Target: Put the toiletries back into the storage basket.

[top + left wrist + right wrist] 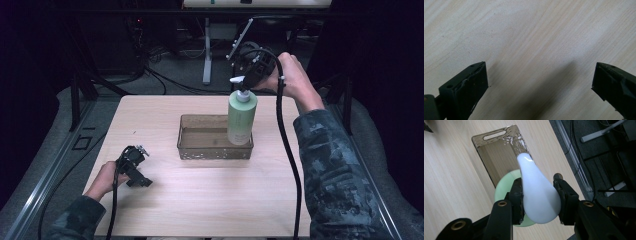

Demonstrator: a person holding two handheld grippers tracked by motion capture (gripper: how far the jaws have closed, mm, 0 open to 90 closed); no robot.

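Note:
A pale green pump bottle [242, 117] stands upright with its base inside the right end of a clear brownish tray [200, 150] on the wooden table [200, 210]. My right gripper [247, 79] comes from above and behind and is shut on the bottle's white pump head [236, 80]. In the right gripper view both jaws press the sides of the white pump head [534, 177], with the green bottle shoulder [504, 187] and the tray [496, 147] below. My left gripper [141, 167] rests low at the table's front left, open, with bare wood between its jaws [539, 80].
The tray's left part holds nothing. Beyond the table's far edge are a white stand leg [207, 55] and cables on a dark floor. A black cable [285, 140] trails from the right gripper over the table's right side.

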